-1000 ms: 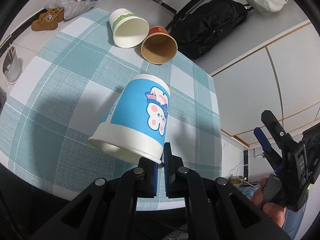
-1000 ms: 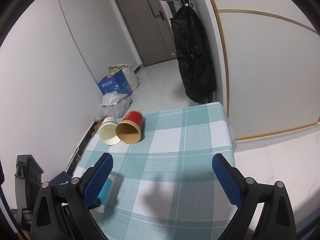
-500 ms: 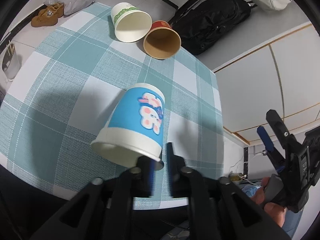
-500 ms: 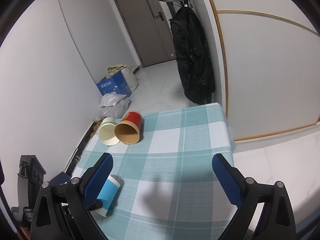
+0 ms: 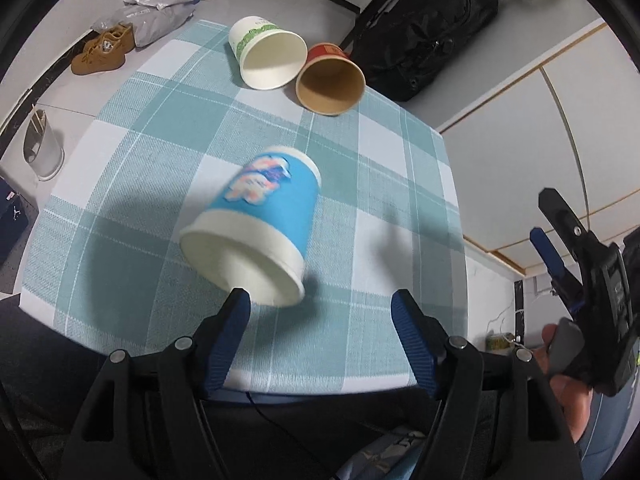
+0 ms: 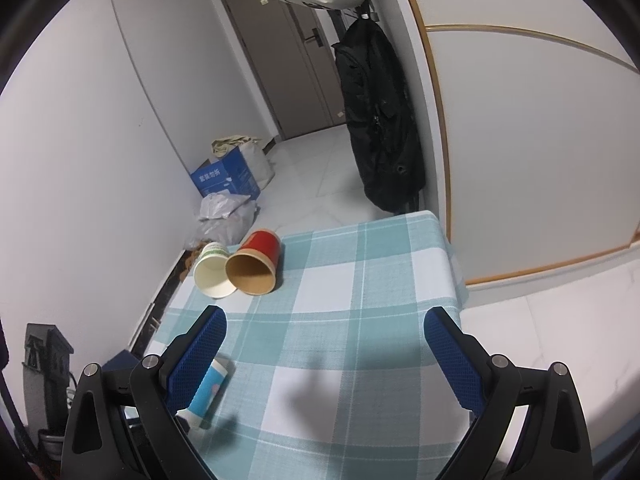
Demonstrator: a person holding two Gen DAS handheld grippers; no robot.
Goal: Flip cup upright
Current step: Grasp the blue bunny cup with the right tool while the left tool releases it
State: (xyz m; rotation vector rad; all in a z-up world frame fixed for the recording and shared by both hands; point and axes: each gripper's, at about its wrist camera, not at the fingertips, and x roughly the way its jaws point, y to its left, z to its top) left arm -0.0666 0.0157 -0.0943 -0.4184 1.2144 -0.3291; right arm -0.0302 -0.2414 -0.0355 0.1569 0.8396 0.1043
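the checked tablecloth [image 5: 160, 128] is covering a table near a hanging black jacket [image 6: 380, 120] and a blue carton [image 6: 226, 178]. the blue cartoon cup [image 5: 260, 224] is lying blurred on its side, mouth toward the left gripper [image 5: 320, 312], whose jaws are standing wide with nothing between them. a white cup [image 5: 266, 58] and a red cup [image 5: 330, 80] are lying touching, both showing bare insides. the right gripper [image 6: 324, 334] is hovering with jaws spread wide.

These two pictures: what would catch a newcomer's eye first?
A blue cartoon cup lies tipped on the checked tablecloth, just ahead of the open left hand-held gripper. Farther back, a white cup and a red cup lie side by side, mouths facing the camera.
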